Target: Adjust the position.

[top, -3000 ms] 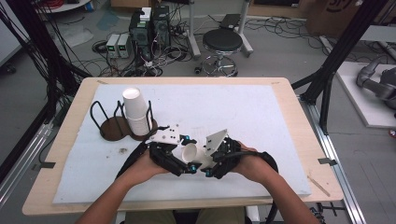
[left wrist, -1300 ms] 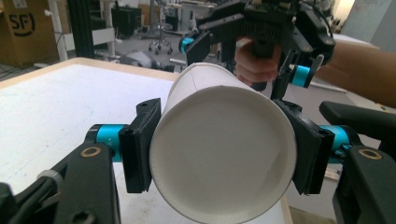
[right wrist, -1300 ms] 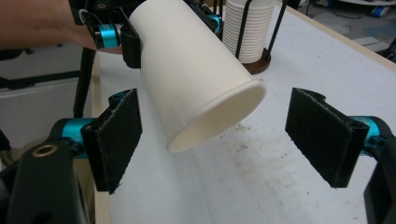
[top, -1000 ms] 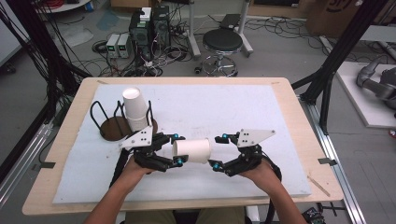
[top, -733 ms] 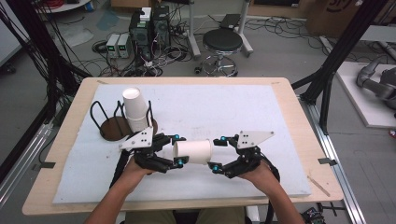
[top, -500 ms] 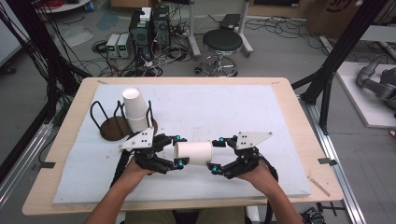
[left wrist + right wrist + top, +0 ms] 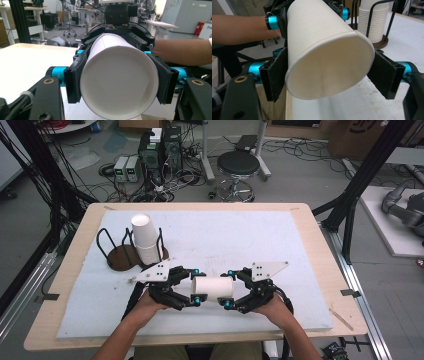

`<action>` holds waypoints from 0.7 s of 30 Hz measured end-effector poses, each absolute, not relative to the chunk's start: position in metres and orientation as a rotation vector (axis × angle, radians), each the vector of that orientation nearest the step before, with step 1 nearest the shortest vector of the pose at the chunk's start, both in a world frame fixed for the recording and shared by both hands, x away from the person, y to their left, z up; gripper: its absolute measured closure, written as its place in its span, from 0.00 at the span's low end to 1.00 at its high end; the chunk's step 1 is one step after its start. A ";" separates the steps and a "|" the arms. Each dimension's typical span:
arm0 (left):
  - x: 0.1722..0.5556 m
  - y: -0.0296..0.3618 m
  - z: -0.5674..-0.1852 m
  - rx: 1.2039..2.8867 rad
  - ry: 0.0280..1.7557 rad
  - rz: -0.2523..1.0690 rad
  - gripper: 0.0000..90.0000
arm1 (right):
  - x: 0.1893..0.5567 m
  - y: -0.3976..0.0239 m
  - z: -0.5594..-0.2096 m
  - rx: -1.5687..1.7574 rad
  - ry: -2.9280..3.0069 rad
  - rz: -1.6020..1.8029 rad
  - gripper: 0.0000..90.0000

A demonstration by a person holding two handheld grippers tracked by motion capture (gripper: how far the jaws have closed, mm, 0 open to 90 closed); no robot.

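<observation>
A white paper cup lies level above the white mat, spanning the gap between my two grippers. My left gripper is shut on one end; in the left gripper view both pads press the cup inside my left gripper. My right gripper holds the other end. Its jaws have just been closing with the cup between them, and both pads of my right gripper now touch its rim.
A stack of white paper cups stands in a black wire holder at the mat's left, behind my left hand; the stack is also behind the cup. Bare mat stretches beyond the grippers.
Three seconds ago both grippers were huddled close together over the cup; they have since spread apart with it held level between them. In the last second the right jaws narrowed slightly.
</observation>
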State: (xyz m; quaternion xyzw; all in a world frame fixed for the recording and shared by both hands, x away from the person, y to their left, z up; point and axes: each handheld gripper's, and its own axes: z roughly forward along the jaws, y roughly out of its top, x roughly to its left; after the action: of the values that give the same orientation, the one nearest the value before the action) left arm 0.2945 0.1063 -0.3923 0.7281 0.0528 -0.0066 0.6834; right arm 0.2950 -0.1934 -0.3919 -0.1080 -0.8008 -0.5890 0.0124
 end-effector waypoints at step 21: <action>0.294 0.104 -0.394 1.685 0.153 0.016 0.38 | 0.294 -0.199 -0.390 -0.300 -2.535 -1.821 0.41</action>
State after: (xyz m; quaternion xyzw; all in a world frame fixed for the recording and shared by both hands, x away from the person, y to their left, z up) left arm 0.2938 0.1042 -0.3936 0.7455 0.0678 0.0070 0.6631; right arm 0.2941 -0.1990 -0.3903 -0.0956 -0.8085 -0.5806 0.0029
